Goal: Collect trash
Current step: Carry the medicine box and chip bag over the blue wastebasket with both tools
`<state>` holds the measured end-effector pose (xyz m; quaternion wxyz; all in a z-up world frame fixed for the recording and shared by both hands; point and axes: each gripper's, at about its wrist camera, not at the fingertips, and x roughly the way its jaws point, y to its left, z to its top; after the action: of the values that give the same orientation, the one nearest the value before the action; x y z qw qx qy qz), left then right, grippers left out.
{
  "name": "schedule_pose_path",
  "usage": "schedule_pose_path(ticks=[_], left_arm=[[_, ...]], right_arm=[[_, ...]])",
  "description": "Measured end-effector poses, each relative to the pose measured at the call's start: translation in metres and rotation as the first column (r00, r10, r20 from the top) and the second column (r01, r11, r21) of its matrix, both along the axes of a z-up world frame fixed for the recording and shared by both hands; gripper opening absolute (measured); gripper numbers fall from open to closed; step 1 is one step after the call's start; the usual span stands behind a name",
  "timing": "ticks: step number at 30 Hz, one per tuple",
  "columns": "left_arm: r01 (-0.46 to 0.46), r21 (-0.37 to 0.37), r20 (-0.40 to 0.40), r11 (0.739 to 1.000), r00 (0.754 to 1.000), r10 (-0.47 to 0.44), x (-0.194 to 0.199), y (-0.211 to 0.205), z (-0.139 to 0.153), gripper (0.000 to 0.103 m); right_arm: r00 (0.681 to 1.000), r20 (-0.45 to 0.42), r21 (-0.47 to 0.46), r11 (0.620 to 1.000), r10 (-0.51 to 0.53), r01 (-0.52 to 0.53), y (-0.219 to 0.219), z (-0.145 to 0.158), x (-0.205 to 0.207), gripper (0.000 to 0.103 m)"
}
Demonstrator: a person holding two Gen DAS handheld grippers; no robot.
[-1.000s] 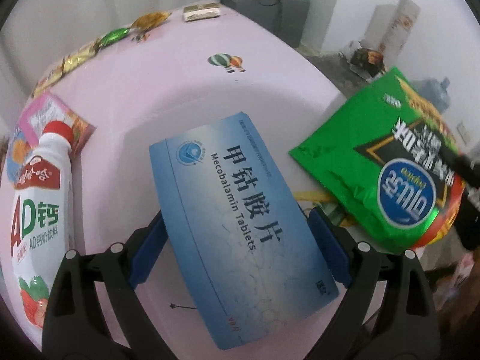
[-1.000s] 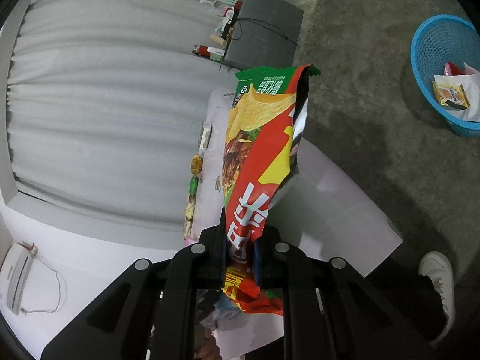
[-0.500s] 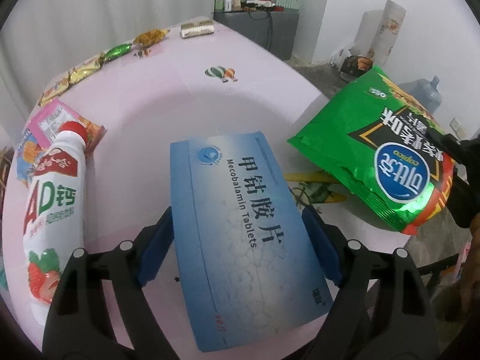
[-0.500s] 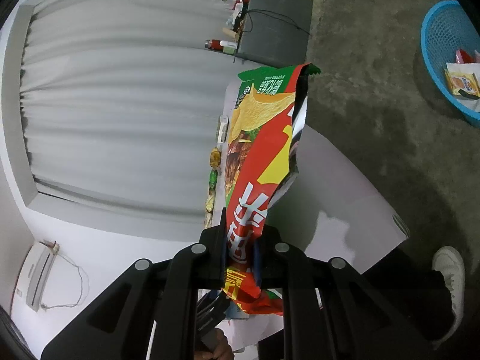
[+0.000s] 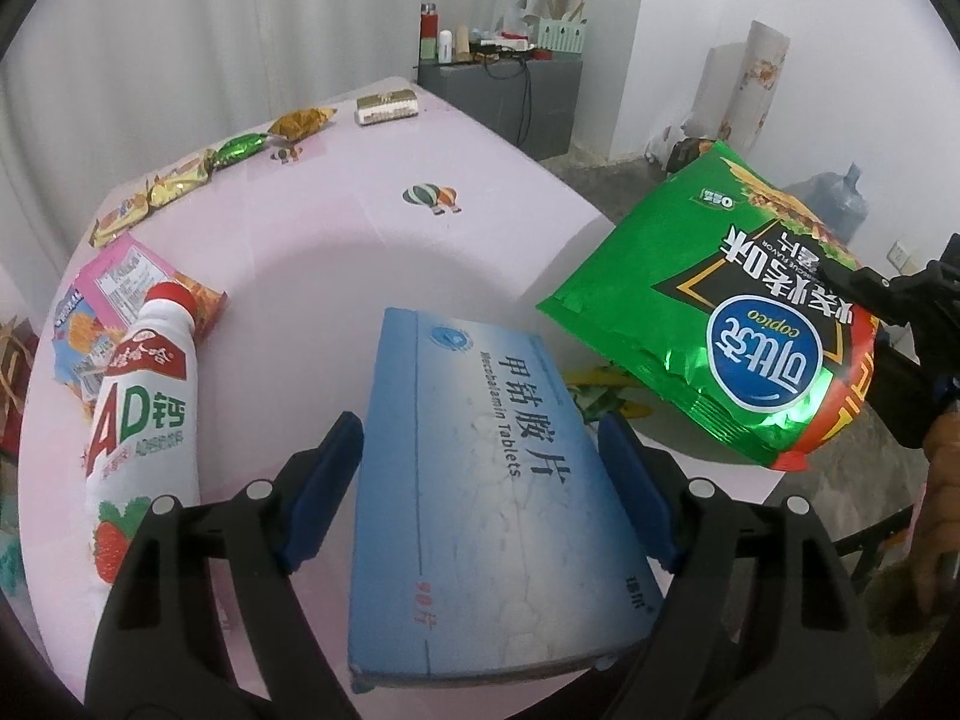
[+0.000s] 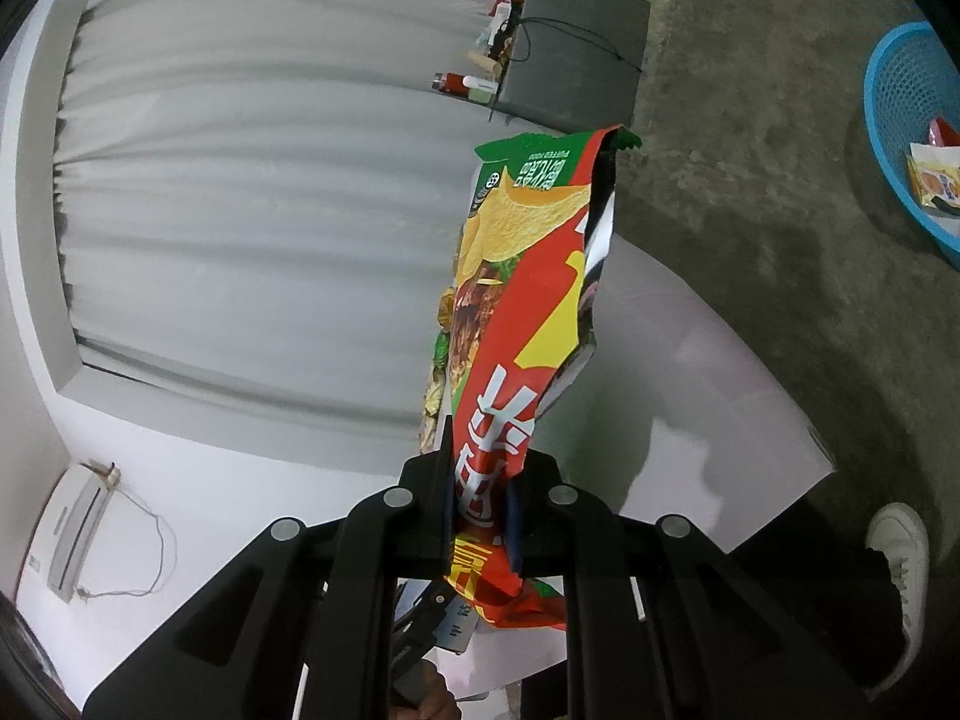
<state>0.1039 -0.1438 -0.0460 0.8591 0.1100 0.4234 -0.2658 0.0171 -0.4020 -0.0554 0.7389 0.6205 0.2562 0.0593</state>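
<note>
A blue tablet box sits between the blue pads of my left gripper. The jaws are closing on its long sides, and the box is tilted and raised off the pink table. My right gripper is shut on the lower end of a green and red chip bag, which sticks up past the table's edge. The left wrist view shows that same chip bag held at the right by the right gripper. A blue basket with wrappers in it stands on the floor.
A white AD milk bottle lies at the left beside a pink snack box. Several candy wrappers line the far edge. A yellow-green wrapper lies under the chip bag. A person's shoe is by the table.
The left jaws have narrowed onto the blue box, and gripper and box have risen from the table. The right gripper keeps its hold on the chip bag, almost still.
</note>
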Motion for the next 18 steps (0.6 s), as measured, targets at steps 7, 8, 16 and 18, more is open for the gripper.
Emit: schedule_pose_path(ticks=[7, 8, 16, 18], left_arm=[[0.005, -0.009, 0.027, 1.000, 1.000, -0.005, -0.006, 0.000, 0.008, 0.074], [0.007, -0.009, 0.032, 1.000, 0.999, -0.006, -0.007, 0.000, 0.009, 0.074], [0.037, 0.019, -0.074, 0.999, 0.997, -0.035, 0.000, 0.002, -0.009, 0.074], [0.031, 0.032, -0.134, 0.999, 0.991, -0.026, 0.005, 0.003, -0.019, 0.074]], right_arm=[[1.000, 0.010, 0.000, 1.000, 0.005, -0.005, -0.001, -0.001, 0.001, 0.013], [1.000, 0.010, -0.001, 1.000, 0.005, -0.005, -0.001, -0.001, 0.001, 0.013], [1.000, -0.002, -0.011, 1.000, 0.004, -0.004, -0.002, -0.001, 0.002, 0.013], [1.000, -0.006, -0.012, 1.000, 0.001, -0.001, -0.001, -0.001, 0.003, 0.013]])
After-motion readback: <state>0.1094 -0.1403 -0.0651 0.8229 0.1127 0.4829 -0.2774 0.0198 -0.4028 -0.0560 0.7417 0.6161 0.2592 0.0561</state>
